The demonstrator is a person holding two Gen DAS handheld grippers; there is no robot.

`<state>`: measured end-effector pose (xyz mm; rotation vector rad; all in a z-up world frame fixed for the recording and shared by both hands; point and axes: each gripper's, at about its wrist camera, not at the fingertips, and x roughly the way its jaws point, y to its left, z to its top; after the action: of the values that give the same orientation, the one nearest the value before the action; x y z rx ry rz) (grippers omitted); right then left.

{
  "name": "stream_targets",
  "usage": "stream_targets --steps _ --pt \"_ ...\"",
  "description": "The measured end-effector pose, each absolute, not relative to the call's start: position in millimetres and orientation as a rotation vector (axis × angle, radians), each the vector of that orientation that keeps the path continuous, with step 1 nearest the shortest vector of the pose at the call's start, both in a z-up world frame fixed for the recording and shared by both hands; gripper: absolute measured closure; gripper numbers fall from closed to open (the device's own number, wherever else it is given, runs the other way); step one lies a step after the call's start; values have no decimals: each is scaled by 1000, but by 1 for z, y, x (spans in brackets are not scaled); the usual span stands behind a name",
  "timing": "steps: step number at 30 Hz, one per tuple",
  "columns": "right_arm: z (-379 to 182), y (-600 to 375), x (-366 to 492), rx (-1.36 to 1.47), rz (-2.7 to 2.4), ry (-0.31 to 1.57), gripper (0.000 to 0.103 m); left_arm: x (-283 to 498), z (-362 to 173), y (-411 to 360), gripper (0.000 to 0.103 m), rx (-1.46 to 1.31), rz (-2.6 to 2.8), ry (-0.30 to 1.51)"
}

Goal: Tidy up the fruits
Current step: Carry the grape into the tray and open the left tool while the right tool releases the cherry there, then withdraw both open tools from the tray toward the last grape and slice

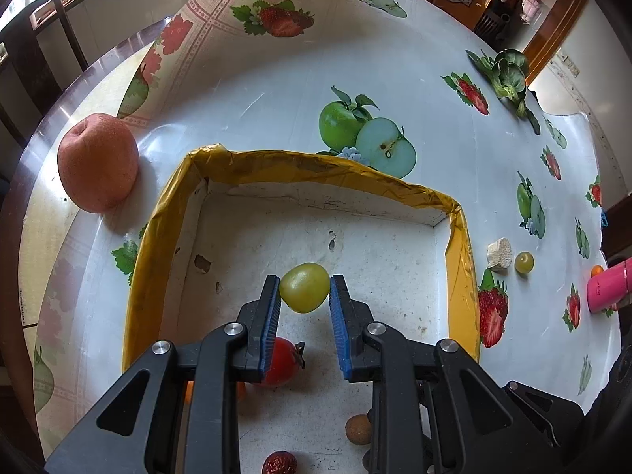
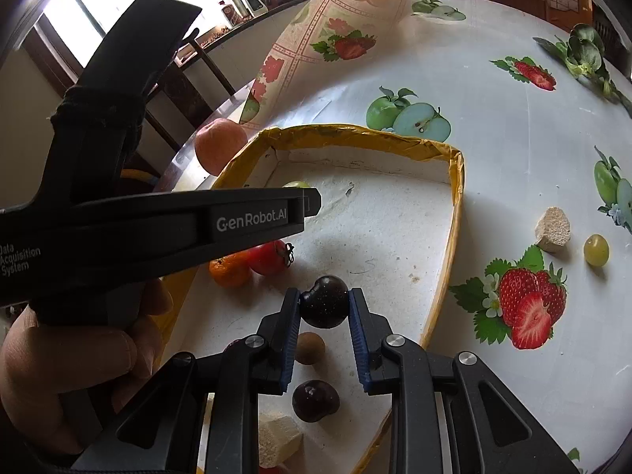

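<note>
My left gripper [image 1: 305, 288] is shut on a green grape [image 1: 305, 287] and holds it above the white tray with yellow rim [image 1: 316, 166]. My right gripper [image 2: 324, 302] is shut on a dark cherry [image 2: 324, 307] over the same tray [image 2: 458, 205]. In the tray lie a red tomato [image 2: 270, 258], a small orange [image 2: 230, 269], a brown longan [image 2: 310, 347], a second dark cherry [image 2: 315, 401] and a dark red berry [image 1: 279, 463]. A peach-coloured apple [image 1: 98, 162] sits left of the tray. Another green grape [image 2: 596, 250] lies on the tablecloth to the right.
A beige foam chunk [image 2: 553, 230] lies beside the loose grape, another [image 2: 276, 440] in the tray. A pink bottle [image 1: 608, 286] lies at the right edge. Leafy greens [image 1: 509, 75] lie far right. The fruit-print tablecloth curls up at the back [image 1: 237, 19]. A chair [image 1: 47, 31] stands behind.
</note>
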<state>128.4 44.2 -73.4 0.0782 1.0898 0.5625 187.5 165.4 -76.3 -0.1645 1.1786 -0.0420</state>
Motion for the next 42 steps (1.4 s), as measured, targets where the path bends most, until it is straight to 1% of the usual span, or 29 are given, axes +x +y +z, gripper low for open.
stream_targets --steps 6,10,11,12,14,15,16,18,26,33,42 --pt "-84 48 130 54 557 1111 78 192 -86 166 81 -170 -35 1208" --pt "-85 50 130 39 554 1115 76 192 -91 168 79 -185 -19 1229" --pt "-85 50 130 37 555 1117 76 191 -90 169 74 -183 -10 1229" --pt "-84 50 130 37 555 1118 75 190 -89 170 65 -182 -2 1227" --pt "-82 48 129 46 562 1118 67 186 -84 175 56 -194 4 1209" --pt "-81 47 127 51 563 1114 61 185 -81 176 53 -200 6 1203" --pt "-78 45 125 54 563 1108 58 185 -79 178 52 -202 12 1200" --pt "-73 43 122 56 565 1100 56 183 -75 179 52 -211 11 1194" --pt "-42 7 105 125 525 1025 56 172 -49 168 52 -225 -17 1144" --pt "-36 -46 101 179 423 1004 56 165 -30 129 52 -200 -97 1116" --pt "-36 -97 90 211 338 996 56 159 -20 72 52 -160 -199 1112"
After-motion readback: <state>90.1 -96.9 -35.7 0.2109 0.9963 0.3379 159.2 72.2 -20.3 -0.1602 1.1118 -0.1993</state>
